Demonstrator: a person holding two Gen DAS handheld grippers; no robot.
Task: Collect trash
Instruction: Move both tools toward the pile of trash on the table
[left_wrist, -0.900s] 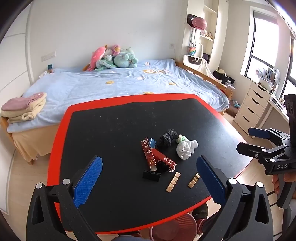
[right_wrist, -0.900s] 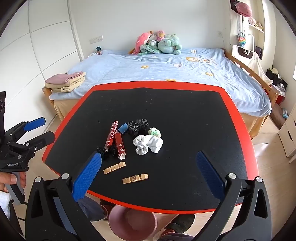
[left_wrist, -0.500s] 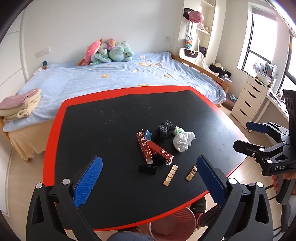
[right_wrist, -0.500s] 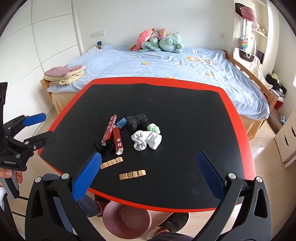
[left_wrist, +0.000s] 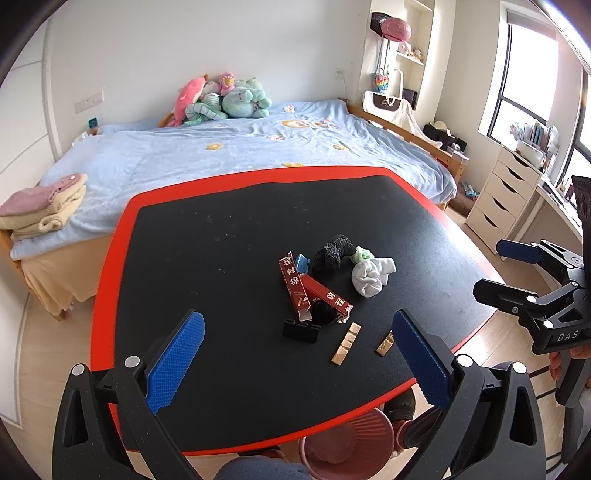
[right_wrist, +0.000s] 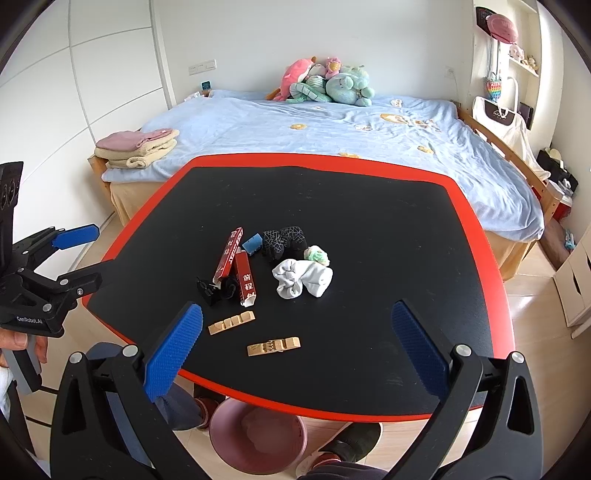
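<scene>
Left wrist view: left tongs (left_wrist: 297, 363) were released, jaws spread wide, gripping nothing, hovering over the near edge of the bench (left_wrist: 207, 258). Pink bin (left_wrist: 345, 448) sat on the floor under that edge, just below the tongs. Between the blue fingertips (left_wrist: 175, 363) and slightly ahead lay the trash: black binder clip (left_wrist: 300, 331), then two wooden clothespin pieces, one (left_wrist: 345, 343) mid-gap and one (left_wrist: 385, 343) touching the right pad's outline in view. Beyond those, two red cartons (left_wrist: 293, 282) lay in a V, a small blue piece (left_wrist: 301, 263) at their far end. Further on, black sock (left_wrist: 332, 251), small green wad (left_wrist: 362, 254) and white sock ball (left_wrist: 371, 277) were clustered, touching. All of it was apart from the tongs, ahead of them. Right tongs (left_wrist: 495, 267) appeared at the right edge, off the bench corner, also released.

Right wrist view: right tongs (right_wrist: 297, 360) were released and empty over the near bench rim (right_wrist: 332, 402); bin (right_wrist: 258, 439) directly beneath. Clothespin piece (right_wrist: 273, 346) lay between the pads, second one (right_wrist: 231, 323) just beside the left pad. Binder clip (right_wrist: 207, 291) and cartons (right_wrist: 236, 267) sat further, left of centre; white sock ball (right_wrist: 303, 282) near centre. Left tongs (right_wrist: 83, 254) were off the left bench edge. Far back: bed (right_wrist: 332, 140) with plush toys (right_wrist: 325, 83) and folded towels (right_wrist: 136, 147).
</scene>
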